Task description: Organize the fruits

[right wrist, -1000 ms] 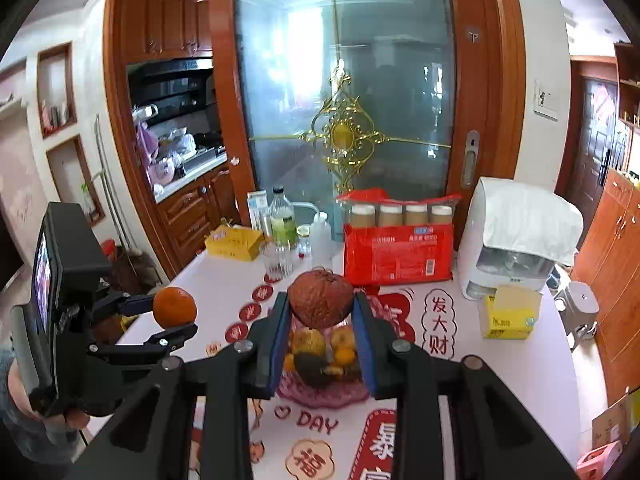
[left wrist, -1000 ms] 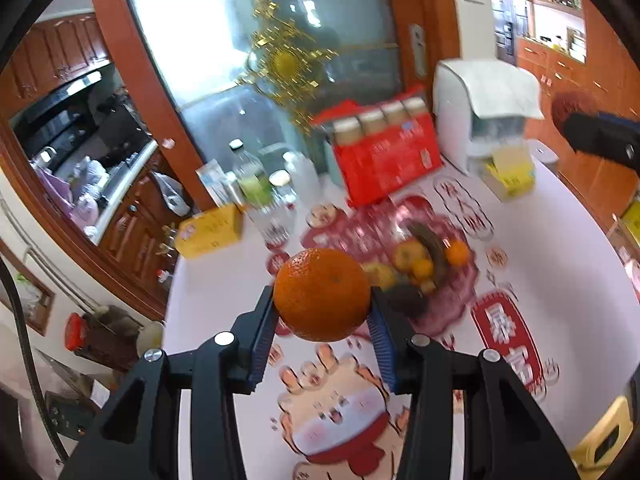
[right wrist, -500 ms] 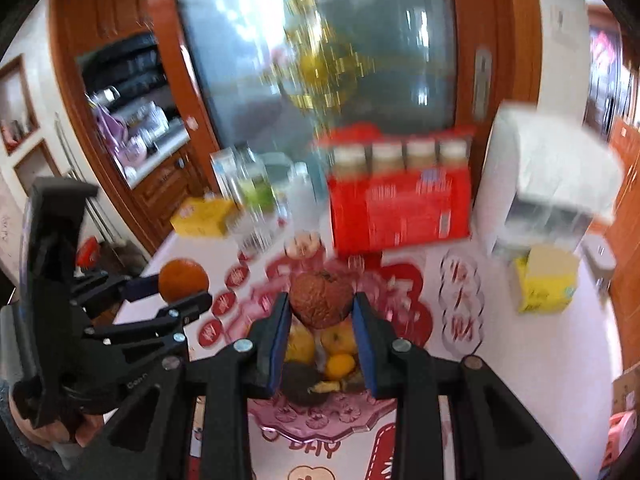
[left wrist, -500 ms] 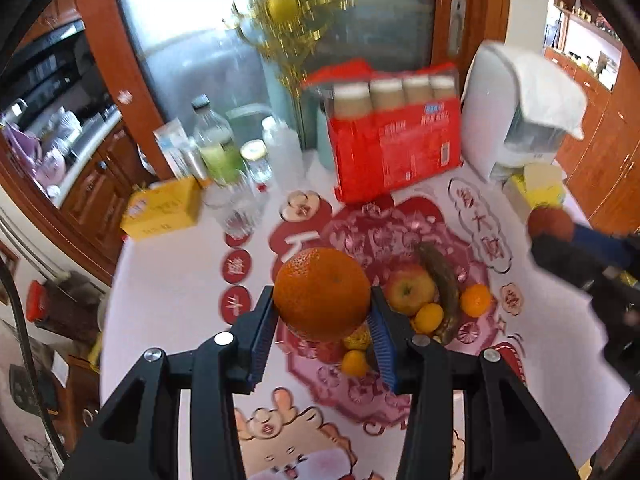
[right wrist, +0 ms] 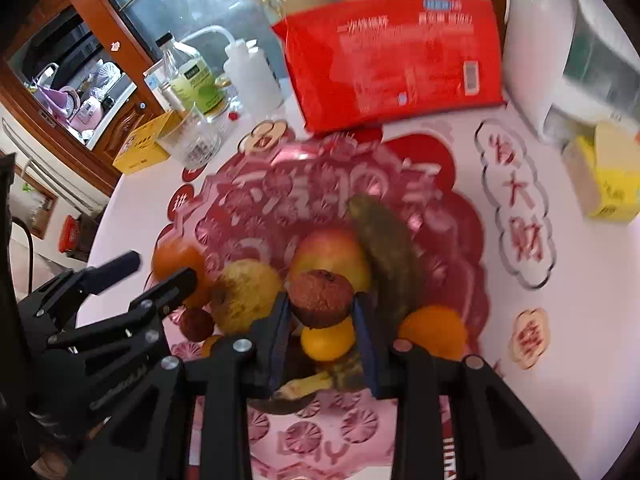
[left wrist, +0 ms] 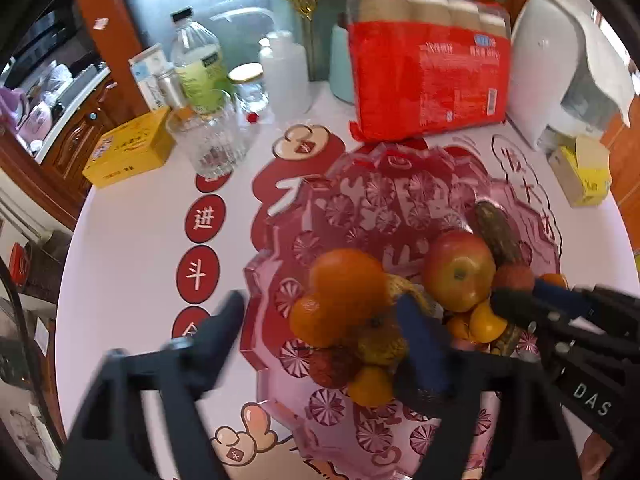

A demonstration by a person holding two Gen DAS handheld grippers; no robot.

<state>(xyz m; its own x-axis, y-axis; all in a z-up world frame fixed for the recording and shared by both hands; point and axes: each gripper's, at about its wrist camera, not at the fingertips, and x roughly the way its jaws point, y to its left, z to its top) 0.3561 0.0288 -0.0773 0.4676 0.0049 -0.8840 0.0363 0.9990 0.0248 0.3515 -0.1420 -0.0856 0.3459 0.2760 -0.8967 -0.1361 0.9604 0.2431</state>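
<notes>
A pink glass fruit tray [left wrist: 360,200] holds an apple [left wrist: 460,272], a dark banana [left wrist: 496,228], small oranges and lychees. My left gripper [left wrist: 320,320] is open over the tray's left side; the big orange [left wrist: 348,284] lies on the fruit pile between its spread fingers. My right gripper [right wrist: 322,320] is shut on a brown lychee [right wrist: 322,298], low over the pile. In the right wrist view the tray [right wrist: 304,196], the apple [right wrist: 332,252], the banana [right wrist: 384,240], the big orange [right wrist: 176,260] and my left gripper [right wrist: 160,268] show.
A red pack of cups [left wrist: 428,64] stands behind the tray. Bottles, a jar and a glass [left wrist: 208,140] stand back left with a yellow box [left wrist: 132,148]. A white appliance [left wrist: 560,60] and a yellow carton [left wrist: 584,172] are at right.
Both grippers dropped down onto the tray. My left gripper opened and let the big orange go onto the pile. The right one still holds the lychee.
</notes>
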